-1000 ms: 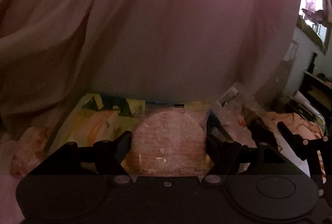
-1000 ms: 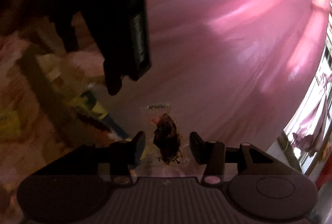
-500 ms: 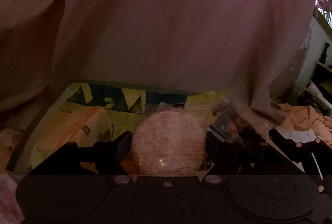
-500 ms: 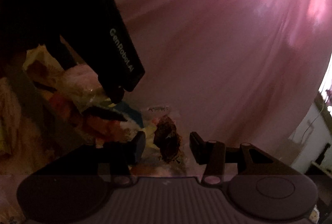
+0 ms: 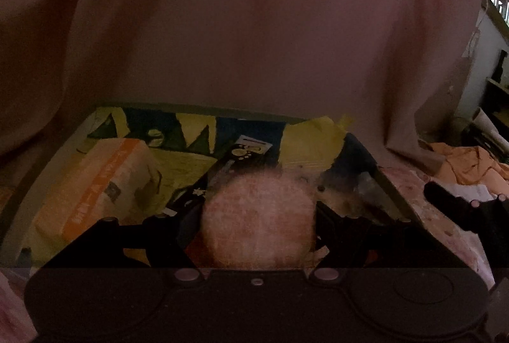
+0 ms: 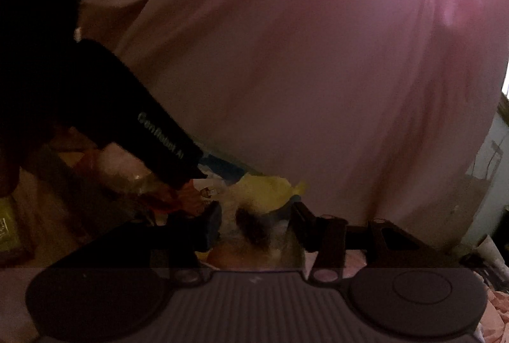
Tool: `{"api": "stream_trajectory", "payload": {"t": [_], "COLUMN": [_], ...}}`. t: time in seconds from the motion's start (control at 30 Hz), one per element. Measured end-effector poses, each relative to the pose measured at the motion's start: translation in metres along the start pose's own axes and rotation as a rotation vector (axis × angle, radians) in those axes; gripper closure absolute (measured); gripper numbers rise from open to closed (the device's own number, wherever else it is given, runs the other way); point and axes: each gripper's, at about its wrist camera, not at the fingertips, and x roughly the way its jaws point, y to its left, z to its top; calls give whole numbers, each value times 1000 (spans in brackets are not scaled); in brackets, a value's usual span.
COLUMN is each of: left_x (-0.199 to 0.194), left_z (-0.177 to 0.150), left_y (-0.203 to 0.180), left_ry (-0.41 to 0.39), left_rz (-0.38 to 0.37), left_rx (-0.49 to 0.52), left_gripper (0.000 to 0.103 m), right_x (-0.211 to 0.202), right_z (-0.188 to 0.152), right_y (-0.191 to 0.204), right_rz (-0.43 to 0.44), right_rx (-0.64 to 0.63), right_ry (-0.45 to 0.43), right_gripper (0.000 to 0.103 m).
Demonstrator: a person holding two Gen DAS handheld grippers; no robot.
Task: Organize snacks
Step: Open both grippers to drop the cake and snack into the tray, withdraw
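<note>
My left gripper (image 5: 257, 225) is shut on a round pink wrapped snack (image 5: 258, 223) and holds it low over an open box (image 5: 47, 158) with a yellow and blue lining. My right gripper (image 6: 256, 223) is shut on a clear wrapped snack with a dark brown filling (image 6: 253, 228), at the box's right side. The left gripper's black body (image 6: 152, 139) crosses the right wrist view just left of it. An orange snack pack (image 5: 95, 184) and a black packet (image 5: 222, 171) lie in the box.
A pink curtain (image 5: 254, 24) hangs right behind the box. Orange cloth (image 5: 467, 161) and dark furniture (image 5: 496, 101) lie to the right. The right gripper's finger (image 5: 461, 209) shows at the right edge of the left wrist view. The light is dim.
Both grippers have moved forward and down toward the box with their snacks. The box now fills more of the left wrist view, and the black packet has come into sight.
</note>
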Motion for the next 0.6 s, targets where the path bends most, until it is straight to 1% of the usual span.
{"api": "stream_trajectory", "payload": {"t": [0.03, 0.07, 0.13, 0.2, 0.33, 0.4, 0.47, 0.6], "left_x": [-2, -4, -8, -15, -30, -38, -49, -68], "left_z": [-1, -1, -1, -1, 2, 3, 3, 7], "left_y": [0, 0, 1, -1, -1, 0, 1, 2], "left_ry": [-8, -20, -34, -49, -90, -109, -137, -163], "left_rz": [-6, -13, -24, -24, -30, -32, -40, -58], "left_rx": [-8, -16, -30, -37, -67, -85, -105, -131], "left_gripper": [20, 19, 15, 10, 7, 3, 3, 3], "right_x": [-2, -3, -6, -9, -17, -33, -41, -60], "right_z": [0, 0, 0, 1, 9, 12, 14, 20], "right_y": [0, -1, -1, -3, -7, -8, -12, -17], "right_rz": [0, 7, 4, -3, -8, -13, -15, -29], "right_rx": [4, 12, 24, 28, 63, 83, 102, 128], "right_ry": [-7, -8, -25, -36, -58, -69, -80, -106], "right_gripper": [33, 24, 18, 16, 11, 8, 5, 2]}}
